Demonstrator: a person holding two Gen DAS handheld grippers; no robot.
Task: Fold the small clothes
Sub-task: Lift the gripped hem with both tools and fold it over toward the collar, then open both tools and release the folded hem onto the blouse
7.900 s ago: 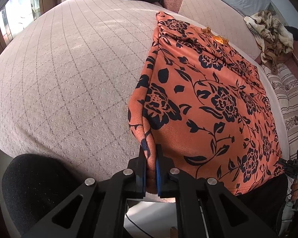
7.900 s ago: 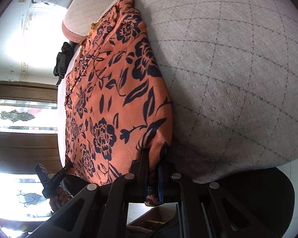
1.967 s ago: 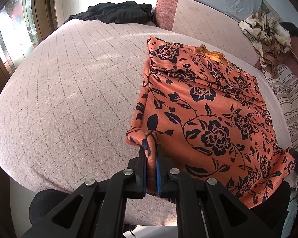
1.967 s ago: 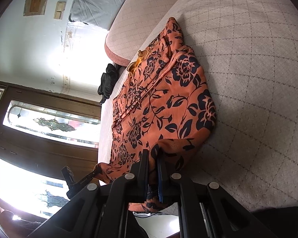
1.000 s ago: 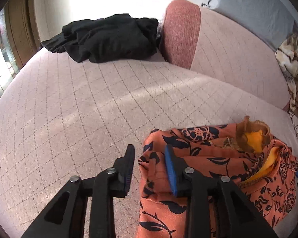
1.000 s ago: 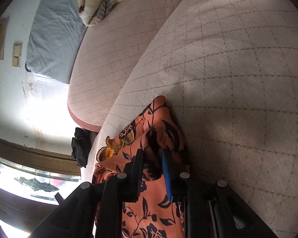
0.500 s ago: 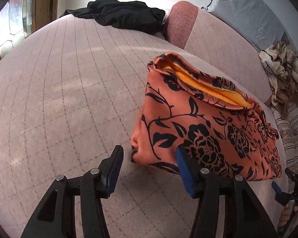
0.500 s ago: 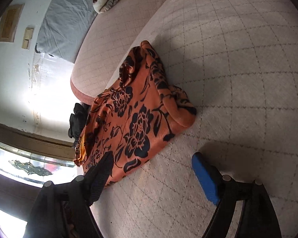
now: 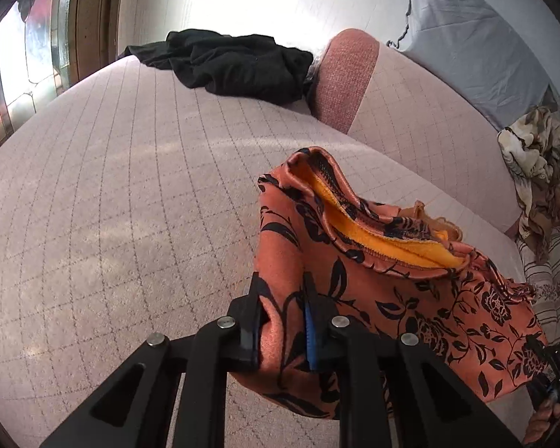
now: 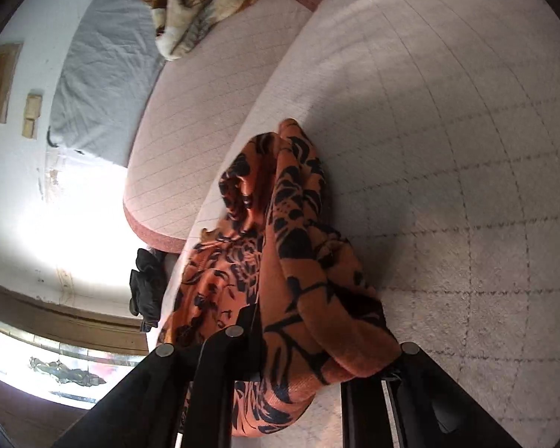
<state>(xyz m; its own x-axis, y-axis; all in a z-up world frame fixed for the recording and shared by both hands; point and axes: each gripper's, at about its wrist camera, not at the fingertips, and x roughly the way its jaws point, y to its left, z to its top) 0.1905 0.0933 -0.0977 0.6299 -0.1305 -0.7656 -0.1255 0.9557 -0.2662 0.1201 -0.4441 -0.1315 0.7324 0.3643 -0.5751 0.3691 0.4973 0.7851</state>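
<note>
Both grippers are working the folded orange floral garment on the pink quilted sofa.

The left gripper [image 9: 283, 326] is pinching the garment's [image 9: 384, 291] near corner between its fingers; the right gripper [image 10: 317, 351] is standing spread wide, fabric [image 10: 310, 298] bulging between its fingers. Ahead of the left fingers, the sofa seat [image 9: 123, 194] is stretching out; beyond it, a black garment [image 9: 231, 63] is lying crumpled.

Orange garment [image 9: 399, 291] with a black flower print, folded over double on the quilted couch, yellow lining peeking out along the top edge.
</note>
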